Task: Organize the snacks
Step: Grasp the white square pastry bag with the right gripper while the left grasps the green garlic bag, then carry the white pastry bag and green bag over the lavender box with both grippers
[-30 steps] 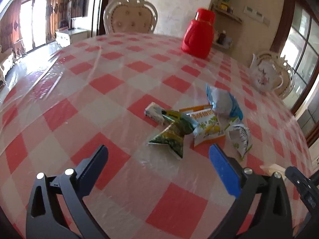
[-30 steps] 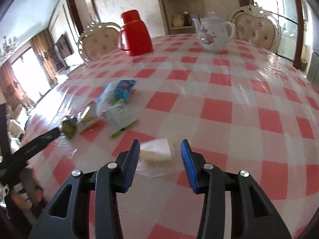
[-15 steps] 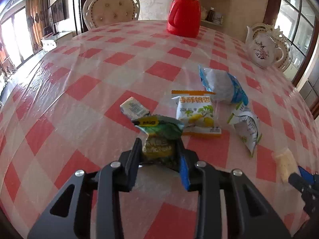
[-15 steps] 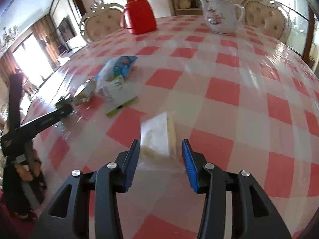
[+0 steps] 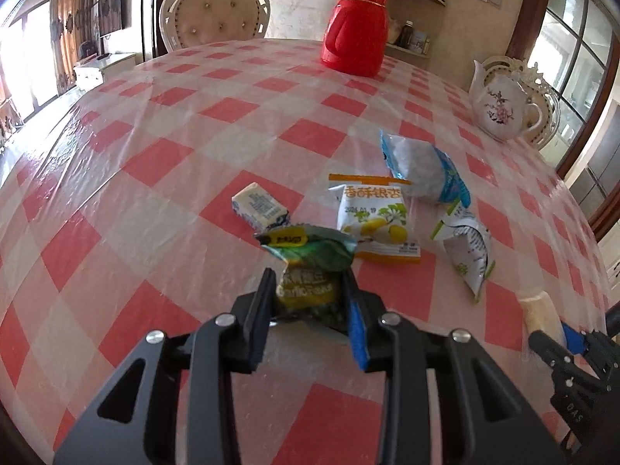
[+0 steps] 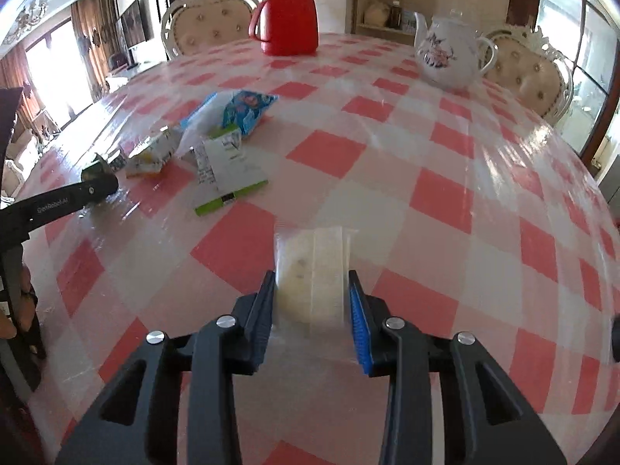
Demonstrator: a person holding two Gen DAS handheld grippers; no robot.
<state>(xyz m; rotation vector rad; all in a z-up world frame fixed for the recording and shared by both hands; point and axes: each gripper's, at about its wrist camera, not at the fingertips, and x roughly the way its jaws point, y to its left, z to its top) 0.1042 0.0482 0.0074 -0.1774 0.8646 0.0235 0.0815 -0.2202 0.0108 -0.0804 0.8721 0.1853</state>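
Left gripper [image 5: 308, 290] clamps the green pack [image 5: 310, 259]; right gripper [image 6: 313, 294], jaws just closing, pinches the pale wafer [image 6: 314, 267], its long axis pointing straight ahead.

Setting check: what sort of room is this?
Most likely a home dining room: a table with a red-checked cloth, ornate upholstered chairs, and a red thermos beside a floral teapot.

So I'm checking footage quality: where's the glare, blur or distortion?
Left wrist view: sharp; glare streaks on the plastic-covered table, blown-out window, fisheye bulge. Right wrist view: motion blur smears the clear-wrapped snack; sheen along the table's right edge.
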